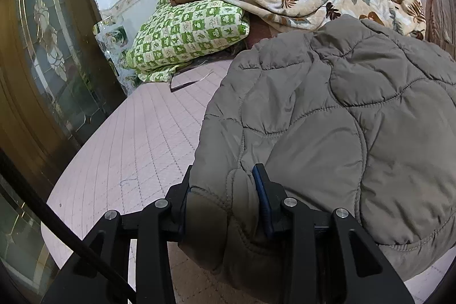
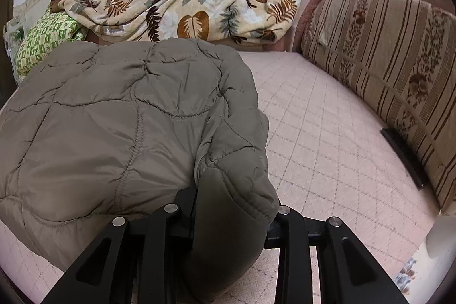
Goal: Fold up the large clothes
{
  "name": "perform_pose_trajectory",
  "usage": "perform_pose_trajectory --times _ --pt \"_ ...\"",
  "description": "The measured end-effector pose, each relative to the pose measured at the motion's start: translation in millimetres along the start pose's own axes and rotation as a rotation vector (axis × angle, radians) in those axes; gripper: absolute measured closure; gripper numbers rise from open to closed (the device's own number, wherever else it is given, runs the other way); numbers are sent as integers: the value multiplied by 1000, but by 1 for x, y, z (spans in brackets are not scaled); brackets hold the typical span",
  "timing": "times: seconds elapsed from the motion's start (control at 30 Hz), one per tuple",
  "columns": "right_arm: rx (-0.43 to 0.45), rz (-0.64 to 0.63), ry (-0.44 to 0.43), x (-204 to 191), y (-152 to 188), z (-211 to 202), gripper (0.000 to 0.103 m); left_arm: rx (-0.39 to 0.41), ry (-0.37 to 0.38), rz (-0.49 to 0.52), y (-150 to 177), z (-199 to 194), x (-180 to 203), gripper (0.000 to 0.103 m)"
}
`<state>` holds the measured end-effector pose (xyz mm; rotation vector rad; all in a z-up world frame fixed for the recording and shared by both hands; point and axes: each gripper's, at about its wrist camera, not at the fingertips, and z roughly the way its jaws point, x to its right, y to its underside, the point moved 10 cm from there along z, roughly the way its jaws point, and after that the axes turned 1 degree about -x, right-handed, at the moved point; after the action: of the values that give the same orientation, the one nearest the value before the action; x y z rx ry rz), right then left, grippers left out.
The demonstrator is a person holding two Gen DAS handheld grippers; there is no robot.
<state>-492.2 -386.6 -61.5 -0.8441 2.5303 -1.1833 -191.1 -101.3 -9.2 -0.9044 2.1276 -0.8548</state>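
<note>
Quilted grey-brown jacket (image 1: 356,110) on pink bedcover (image 1: 136,133), left tool (image 1: 225,184) and right tool (image 2: 233,198) pinching its edge

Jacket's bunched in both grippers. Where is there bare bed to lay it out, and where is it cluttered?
Bare pink bedcover runs between the jacket and the striped sofa cushion; another strip lies between the jacket and the door. The far end is crowded: green pillow, leaf-print blanket.
</note>
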Motion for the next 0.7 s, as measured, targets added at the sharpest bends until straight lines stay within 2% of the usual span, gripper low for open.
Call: perform_pose_trajectory --times 0.7 --pt "-55 49 -80 2 10 15 66 6 -4 9 3 1 2 65"
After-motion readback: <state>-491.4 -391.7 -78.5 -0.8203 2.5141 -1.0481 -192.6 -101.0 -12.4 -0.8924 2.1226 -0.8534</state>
